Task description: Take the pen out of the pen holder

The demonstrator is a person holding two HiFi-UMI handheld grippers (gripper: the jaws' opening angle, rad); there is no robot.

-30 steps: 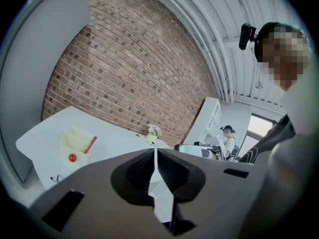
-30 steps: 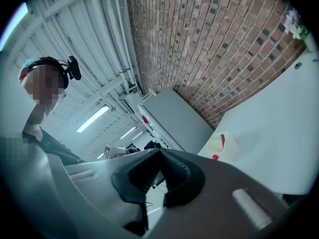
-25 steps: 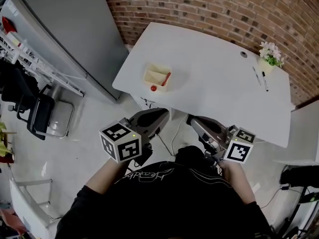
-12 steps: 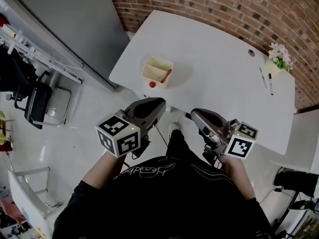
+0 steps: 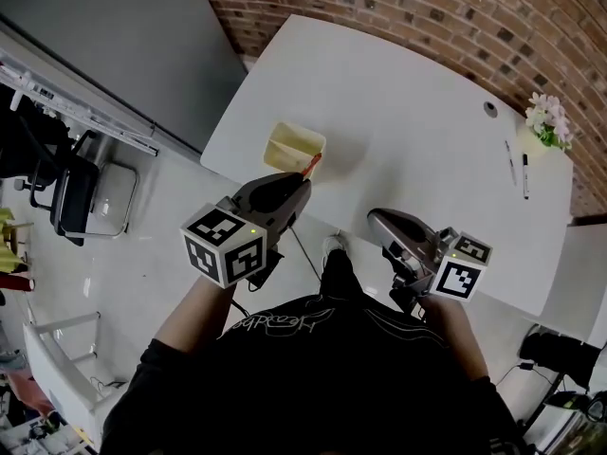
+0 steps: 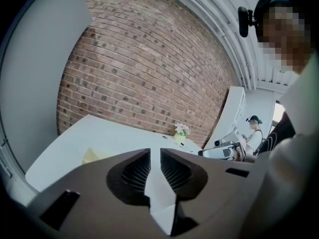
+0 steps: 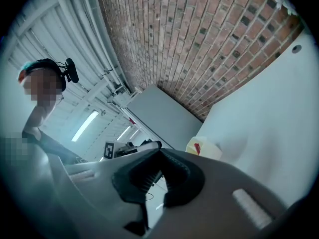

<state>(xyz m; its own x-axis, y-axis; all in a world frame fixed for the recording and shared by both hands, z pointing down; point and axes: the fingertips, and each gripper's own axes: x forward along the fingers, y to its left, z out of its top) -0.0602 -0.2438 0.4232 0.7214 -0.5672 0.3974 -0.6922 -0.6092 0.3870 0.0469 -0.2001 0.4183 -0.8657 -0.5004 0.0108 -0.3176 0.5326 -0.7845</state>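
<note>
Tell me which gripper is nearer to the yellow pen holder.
Left. The left gripper, jaws opening with nothing between them, points at the pen holder from just short of it; the right gripper is farther off, to the holder's right.

Only catching part of the pen holder [image 5: 292, 145] from the head view, near corner tucked behind the left gripper [image 5: 303, 182] (jaws opening, nothing between them). Same deal with the red pen [image 5: 313, 164], just the top end poking out. From the left gripper view, barely a yellow sliver of that holder. From the right gripper view, bottom of it sunk behind the right gripper [image 7: 158, 157]. Over by the flowers [image 5: 550, 121], two pens [image 5: 524, 175] way too tiny to tell apart.
</note>
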